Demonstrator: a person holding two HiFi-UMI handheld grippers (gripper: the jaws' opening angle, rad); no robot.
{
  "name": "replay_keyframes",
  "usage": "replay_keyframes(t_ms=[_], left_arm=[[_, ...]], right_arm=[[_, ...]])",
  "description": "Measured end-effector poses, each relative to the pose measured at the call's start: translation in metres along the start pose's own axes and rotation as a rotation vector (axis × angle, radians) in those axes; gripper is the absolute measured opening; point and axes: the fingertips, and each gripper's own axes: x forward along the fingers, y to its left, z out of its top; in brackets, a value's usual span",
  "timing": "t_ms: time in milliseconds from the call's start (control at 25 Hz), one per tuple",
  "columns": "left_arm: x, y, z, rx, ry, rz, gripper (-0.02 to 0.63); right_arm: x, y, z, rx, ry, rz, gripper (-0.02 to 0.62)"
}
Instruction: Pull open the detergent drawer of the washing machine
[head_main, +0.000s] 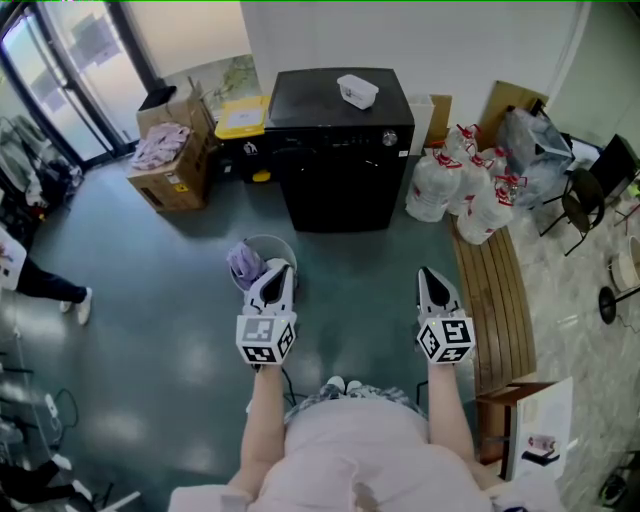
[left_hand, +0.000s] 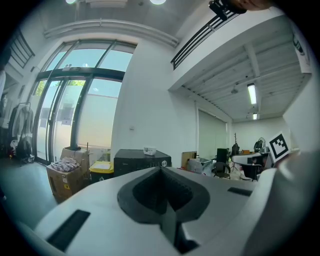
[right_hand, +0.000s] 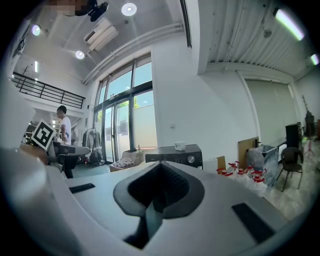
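The left gripper and right gripper are holding their ribbed black pads pressed together, gripping nothing. The boxy, glossy black washing machine is standing well apart, ahead of both.

No legible text or labels.

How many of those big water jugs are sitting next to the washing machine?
5 water jugs that I can make out, bunched just right of the washing machine, at the far end of the wooden bench. They overlap, so more may be hidden.
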Motion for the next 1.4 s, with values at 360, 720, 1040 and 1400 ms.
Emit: replay_keyframes(t_ms=[360, 720, 1040, 1400], left_arm=[[-0.002, -0.002, -0.003, -0.012, -0.002, -0.036, 0.026], [-0.006, -0.005, -0.009, -0.034, 0.012, -0.037, 0.029], [-0.011, -0.009, -0.009, -0.060, -0.014, -0.078, 0.245], [-0.010, -0.002, -0.004, -0.043, -0.052, -0.063, 0.367]], right_arm=[[0.001, 0.007, 0.001, 0.025, -0.017, 0.013, 0.015], [-0.003, 0.019, 0.003, 0.061, -0.044, 0.084, 0.047], [-0.003, 0.023, 0.002, 0.073, -0.046, 0.076, 0.273], [0.004, 0.026, 0.000, 0.081, -0.045, 0.040, 0.456]])
